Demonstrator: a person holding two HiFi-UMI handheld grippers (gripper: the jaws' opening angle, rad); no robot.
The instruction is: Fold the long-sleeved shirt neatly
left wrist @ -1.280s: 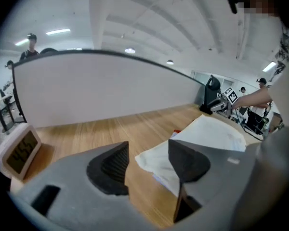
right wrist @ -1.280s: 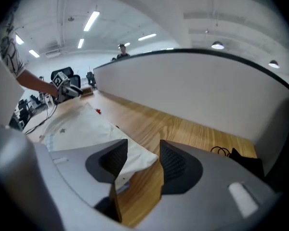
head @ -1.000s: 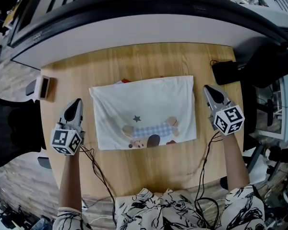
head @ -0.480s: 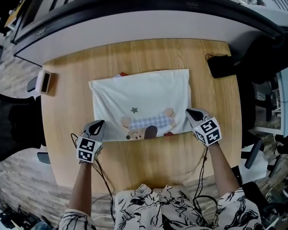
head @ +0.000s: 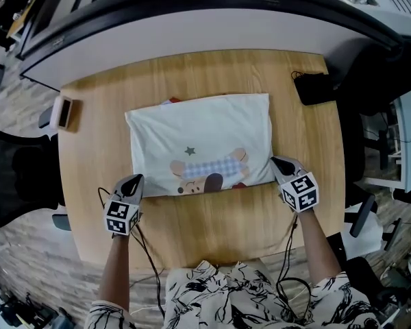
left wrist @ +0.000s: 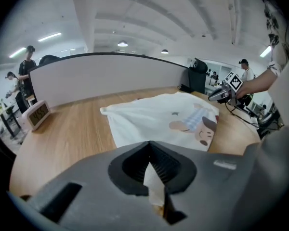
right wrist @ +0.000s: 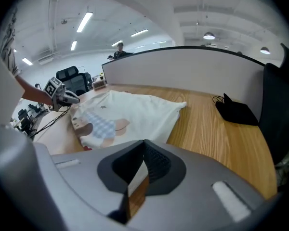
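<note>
A: The tongs first. How do they stand?

B: The left gripper (head: pixel 134 179) is closed. In its own view the jaws meet, with only a thin slit between them, and through the slit I see pale cloth and wood beyond. Nothing is pinched. The right gripper (head: pixel 277 162) is the same: jaws together, a slit showing cloth and wood, and nothing held.

A: Where are they in the head view?

B: Left gripper at lower left, right gripper at right of centre. Both point up the frame and slant down toward the table (head: pixel 212 232). A bare forearm runs down from each to the patterned sleeves (head: pixel 226 293) at the bottom edge.

A: And the shirt?

B: The shirt (head: pixel 198 132) lies flat in the middle of the table as a folded white rectangle, wider than it is tall. A cartoon print (head: pixel 209 173) sits by its lower edge, with a small star just above that.

A: How close are the tips to it?

B: The left tip is at the shirt's lower left corner and the right tip at its lower right corner. I cannot tell whether either one touches the cloth.

A: Anything else on the table?

B: A small clock (head: pixel 63 113) stands at the left rim, well apart from the shirt. A black pouch (head: pixel 315 88) lies at upper right. Thin cables (head: pixel 147 252) trail from the grippers over the wood toward the person. A curved partition (head: pixel 192 29) borders the table's far side.
</note>
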